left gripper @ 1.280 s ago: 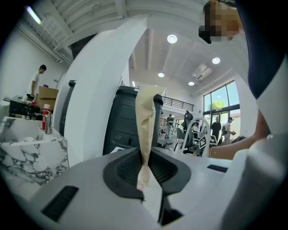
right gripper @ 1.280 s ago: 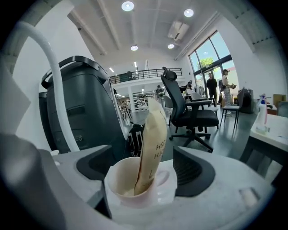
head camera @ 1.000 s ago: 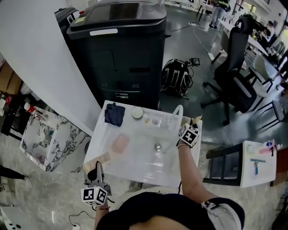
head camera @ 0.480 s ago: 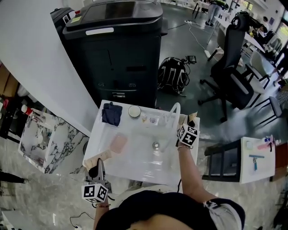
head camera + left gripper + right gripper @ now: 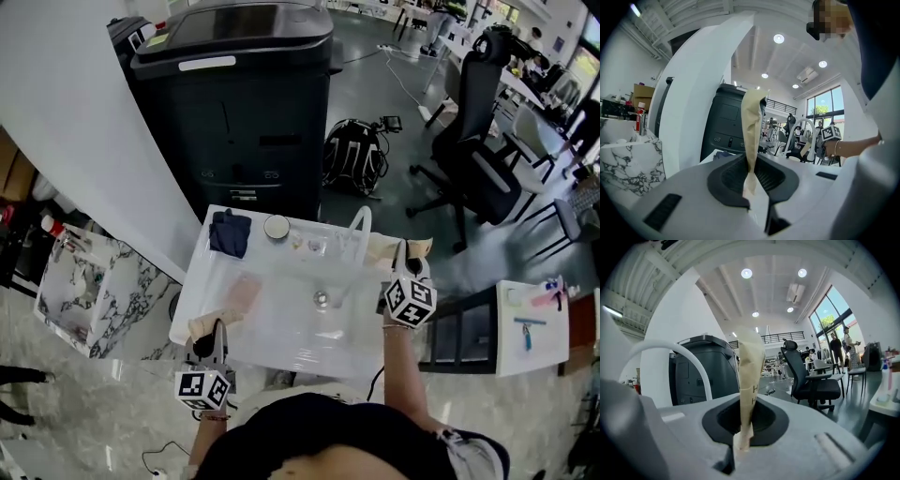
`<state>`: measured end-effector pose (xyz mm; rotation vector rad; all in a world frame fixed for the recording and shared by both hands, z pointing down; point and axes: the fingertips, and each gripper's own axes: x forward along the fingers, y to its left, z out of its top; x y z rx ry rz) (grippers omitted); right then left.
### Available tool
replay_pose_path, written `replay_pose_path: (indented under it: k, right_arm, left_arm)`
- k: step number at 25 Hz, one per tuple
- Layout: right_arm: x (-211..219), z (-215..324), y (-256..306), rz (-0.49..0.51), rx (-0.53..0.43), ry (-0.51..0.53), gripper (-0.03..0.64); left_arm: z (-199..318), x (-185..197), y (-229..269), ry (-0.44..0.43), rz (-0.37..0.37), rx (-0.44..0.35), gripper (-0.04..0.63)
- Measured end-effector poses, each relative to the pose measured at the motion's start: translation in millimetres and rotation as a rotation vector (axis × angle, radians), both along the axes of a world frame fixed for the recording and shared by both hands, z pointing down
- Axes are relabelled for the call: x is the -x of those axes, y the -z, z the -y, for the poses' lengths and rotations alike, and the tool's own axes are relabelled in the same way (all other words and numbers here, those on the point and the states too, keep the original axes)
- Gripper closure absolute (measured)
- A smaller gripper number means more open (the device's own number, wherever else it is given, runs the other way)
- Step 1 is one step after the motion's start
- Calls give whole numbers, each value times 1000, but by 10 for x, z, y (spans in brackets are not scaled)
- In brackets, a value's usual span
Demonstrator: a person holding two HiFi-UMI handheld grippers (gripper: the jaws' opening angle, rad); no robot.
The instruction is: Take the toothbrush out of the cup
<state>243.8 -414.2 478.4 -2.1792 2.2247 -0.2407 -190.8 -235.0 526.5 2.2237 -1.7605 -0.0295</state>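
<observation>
white basin-topped counter (image 5: 281,330) stands before a tall black copier (image 5: 246,103); left gripper (image 5: 217,328) at its near-left corner and right gripper (image 5: 405,251) at its right edge both have tan-taped jaws pressed together, nothing between.

letter h, twice, on beige tape (image 5: 747,376) of the right hand-held gripper (image 5: 751,343).

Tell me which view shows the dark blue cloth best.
The head view: the dark blue cloth lies whole, seen from above, at the white counter's far left corner. The left gripper view catches only a low sliver of it. The right gripper view doesn't show it.
</observation>
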Motion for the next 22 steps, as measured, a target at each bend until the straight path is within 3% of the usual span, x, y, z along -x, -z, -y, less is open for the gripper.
replay_pose_path:
  k: [9, 13, 22]
  right_arm:
    - [-64, -800, 277, -29, -74, 10, 609]
    - [-5, -1092, 86, -86, -24, 20, 609]
    - [4, -1644, -293, -61, 53, 14, 609]
  left_arm:
    - [2, -210, -41, -92, 6, 0, 552]
    - [-5, -310, -68, -129, 3, 9, 552]
    - [-3, -532, -87, -186, 13, 5, 552]
